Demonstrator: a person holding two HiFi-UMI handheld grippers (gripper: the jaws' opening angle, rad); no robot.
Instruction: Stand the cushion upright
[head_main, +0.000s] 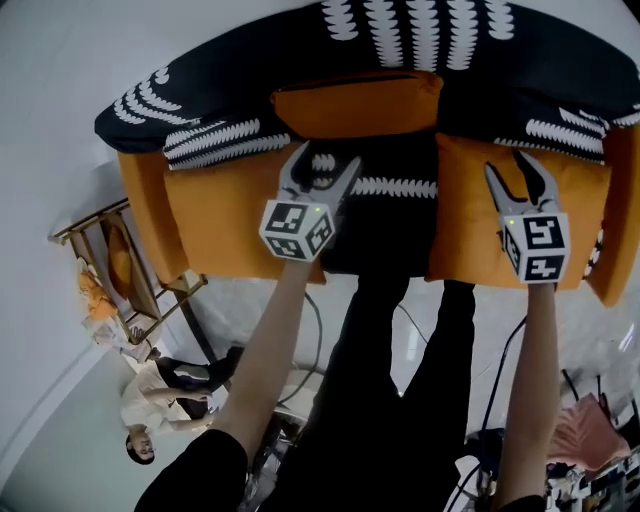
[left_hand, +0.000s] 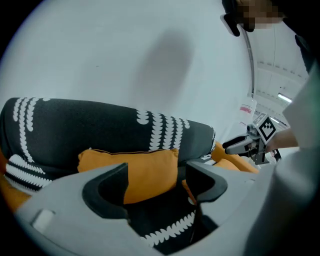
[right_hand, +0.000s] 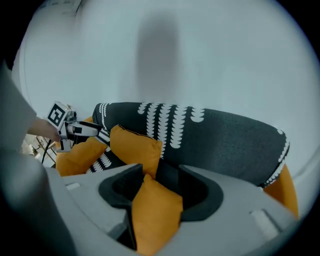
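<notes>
An orange cushion (head_main: 357, 105) leans against the sofa's black-and-white backrest (head_main: 420, 50) in the middle. My left gripper (head_main: 325, 158) hovers just in front of it, jaws apart and empty; in the left gripper view (left_hand: 157, 187) the cushion (left_hand: 135, 170) lies beyond the jaws. My right gripper (head_main: 515, 170) hangs over a second orange cushion (head_main: 470, 230) on the right of the seat. Seen from the right gripper (right_hand: 160, 187), that cushion's corner (right_hand: 155, 215) shows in the gap between wide jaws, without a visible pinch. A third orange cushion (head_main: 220, 225) lies on the left of the seat.
Orange armrests (head_main: 140, 210) close both ends of the sofa. A white wall stands behind it. A wooden rack (head_main: 110, 250) is off the left end, another person (head_main: 160, 395) is on the floor near it, and cables (head_main: 480, 400) run across the floor.
</notes>
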